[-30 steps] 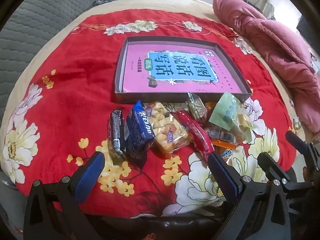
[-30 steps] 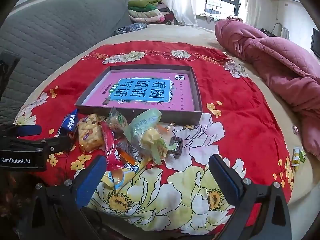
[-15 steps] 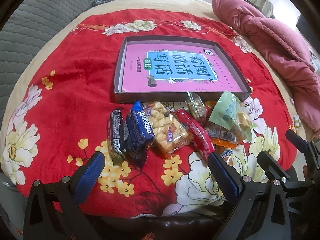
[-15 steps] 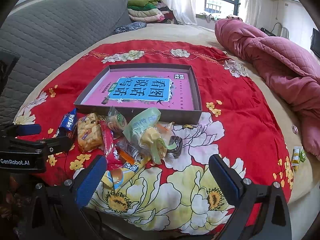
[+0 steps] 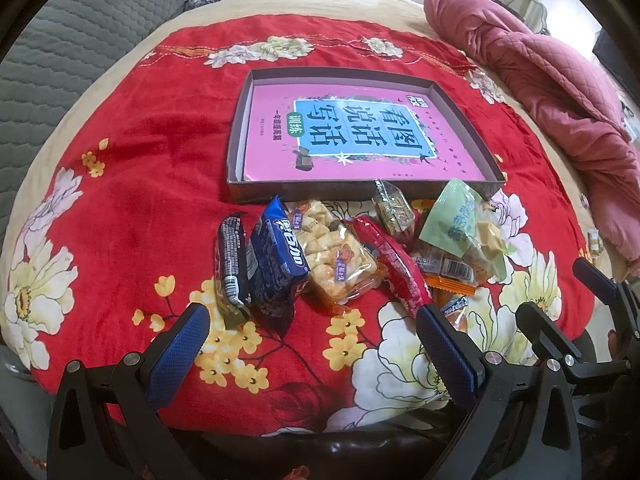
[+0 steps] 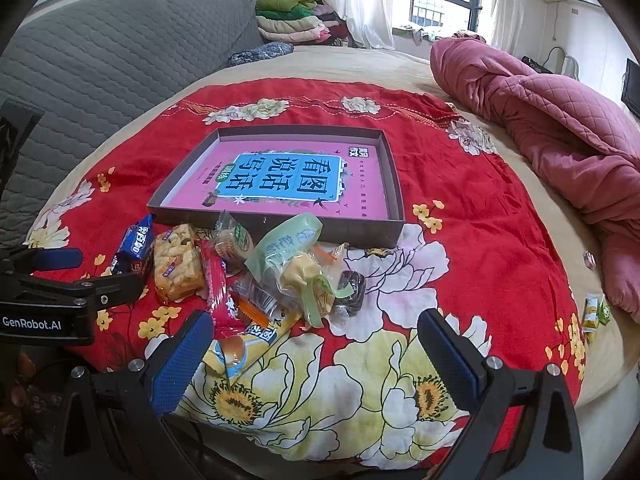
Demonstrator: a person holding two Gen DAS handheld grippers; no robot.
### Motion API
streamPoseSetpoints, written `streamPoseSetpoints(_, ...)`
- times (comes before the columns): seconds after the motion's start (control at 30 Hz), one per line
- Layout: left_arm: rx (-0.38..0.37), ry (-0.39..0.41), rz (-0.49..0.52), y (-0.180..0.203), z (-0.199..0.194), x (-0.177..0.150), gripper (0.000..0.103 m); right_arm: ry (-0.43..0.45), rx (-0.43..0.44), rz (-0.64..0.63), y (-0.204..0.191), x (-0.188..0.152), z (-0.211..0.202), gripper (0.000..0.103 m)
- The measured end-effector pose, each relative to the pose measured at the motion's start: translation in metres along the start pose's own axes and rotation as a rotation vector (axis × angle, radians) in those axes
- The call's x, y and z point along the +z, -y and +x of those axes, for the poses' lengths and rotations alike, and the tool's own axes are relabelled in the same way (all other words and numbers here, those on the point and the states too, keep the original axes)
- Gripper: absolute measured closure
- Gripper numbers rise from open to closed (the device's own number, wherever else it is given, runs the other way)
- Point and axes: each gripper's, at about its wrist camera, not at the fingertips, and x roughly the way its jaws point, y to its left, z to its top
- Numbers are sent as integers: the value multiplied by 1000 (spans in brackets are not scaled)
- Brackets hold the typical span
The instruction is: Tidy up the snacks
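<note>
A shallow box [image 5: 236, 148] [image 6: 394, 184] with a pink booklet inside lies on a red flowered blanket. In front of it sits a pile of snacks: two blue cookie packs [image 5: 276, 264] [image 6: 138, 240], a clear pack of puffed rice squares [image 5: 336, 260] [image 6: 176, 268], a long red packet [image 5: 400, 264] [image 6: 218, 288], a pale green bag [image 5: 456, 220] [image 6: 288, 248] and a yellow packet [image 6: 248, 340]. My left gripper [image 5: 312, 344] hovers open just short of the blue packs. My right gripper [image 6: 316, 348] hovers open near the yellow packet. Both hold nothing.
A pink quilt [image 6: 560, 120] lies heaped on the right. A grey quilted headboard [image 6: 100, 60] stands at the left. Small loose snack packets [image 6: 594, 312] rest at the blanket's right edge. Folded clothes [image 6: 296, 16] are stacked far back by the window.
Both views have crept slightly closer to the snack pile. Nothing was picked up and both grippers stay open.
</note>
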Motion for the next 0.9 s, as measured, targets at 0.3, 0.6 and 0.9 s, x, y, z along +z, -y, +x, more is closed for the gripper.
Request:
streamPoseSetpoints(0.3,3,-3,4,1,1,0,1,-6,0,-4,0,0,0,0)
streamPoseSetpoints(0.6,2,2,2,-1,0,-1,1,-6,1,-4,0,-1,0,0)
streamPoseSetpoints(0.9,-10,-1,-11,-6,-1,2,1,-8,9,-2,-1,-1,3,0)
